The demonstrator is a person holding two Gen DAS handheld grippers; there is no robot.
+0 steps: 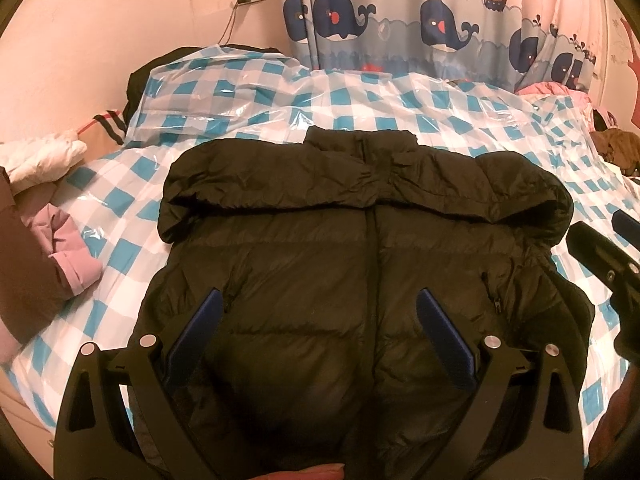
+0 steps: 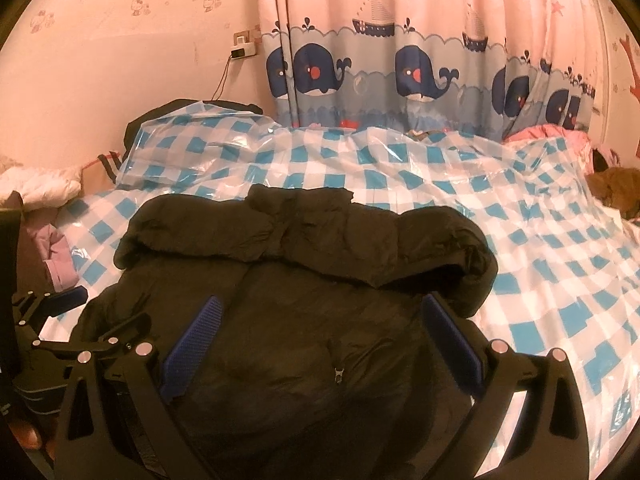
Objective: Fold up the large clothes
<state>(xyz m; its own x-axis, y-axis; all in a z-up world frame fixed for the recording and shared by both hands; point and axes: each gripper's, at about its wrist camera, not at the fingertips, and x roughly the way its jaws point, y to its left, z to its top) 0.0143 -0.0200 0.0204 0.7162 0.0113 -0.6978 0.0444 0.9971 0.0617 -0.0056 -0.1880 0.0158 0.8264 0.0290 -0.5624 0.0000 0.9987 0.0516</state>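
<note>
A black puffer jacket (image 1: 360,240) lies front-up on the bed, collar towards the curtain, with both sleeves folded across the chest. My left gripper (image 1: 318,300) hovers open over the jacket's lower middle, blue pads wide apart and nothing between them. In the right wrist view the same jacket (image 2: 304,288) fills the centre. My right gripper (image 2: 318,308) is open above its lower right part, near a pocket zipper. The right gripper also shows in the left wrist view at the right edge (image 1: 612,240); the left gripper (image 2: 60,300) shows in the right wrist view at the left edge.
A blue-and-white checked plastic sheet (image 1: 240,120) covers the bed. Pink and white clothes (image 1: 52,240) are piled at the left. More clothes (image 1: 612,140) lie at the far right. A whale-print curtain (image 1: 400,20) and a pink wall stand behind.
</note>
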